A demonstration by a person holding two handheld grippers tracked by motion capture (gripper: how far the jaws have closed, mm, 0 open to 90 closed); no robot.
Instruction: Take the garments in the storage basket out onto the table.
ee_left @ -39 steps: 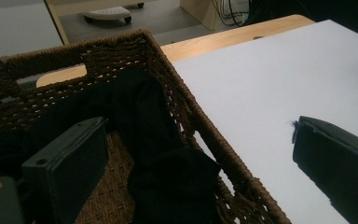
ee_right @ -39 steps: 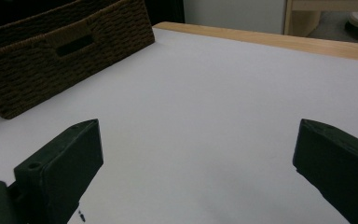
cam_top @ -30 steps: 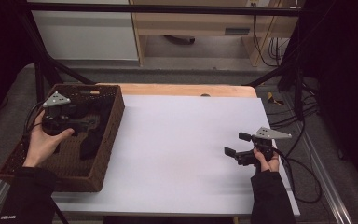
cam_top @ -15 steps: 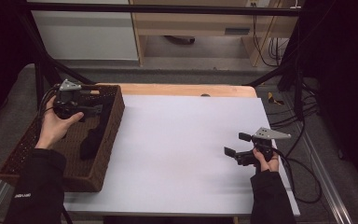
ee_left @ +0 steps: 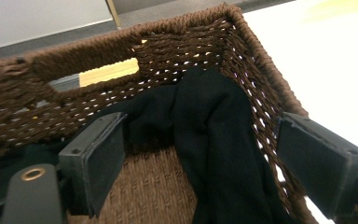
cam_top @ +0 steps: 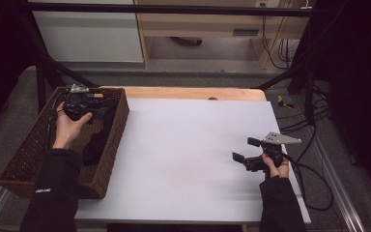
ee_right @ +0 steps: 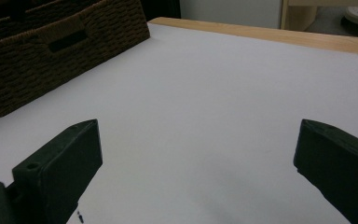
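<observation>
- Over the last second the left gripper (cam_top: 77, 102) has gone from the middle of the wicker basket (cam_top: 14, 164) to its far end; half a second ago it was already near there. The left hand (cam_top: 66, 129) now lies stretched along the basket's inside.
- The right gripper (cam_top: 247, 151) and right hand (cam_top: 274, 166) sit at the same spot on the near right of the white worktop (cam_top: 183, 154) as in both earlier frames.
- Left jaws: spread wide and released, holding nothing. In the left gripper view they stand on either side of a black cloth (ee_left: 214, 140) that is draped down the basket's far right corner; whether either jaw touches the cloth cannot be told.
- Right jaws: spread wide and released, with only bare worktop between them in the right gripper view, and the basket (ee_right: 51, 51) well apart at the far left.
- The black cloth lies inside the basket, against its right wall and on its woven floor; in the high view it reads as a dark shape (cam_top: 96, 140) whose outline is hard to make out.
- The basket's near end is partly covered by the person's dark sleeve (cam_top: 53, 193).
</observation>
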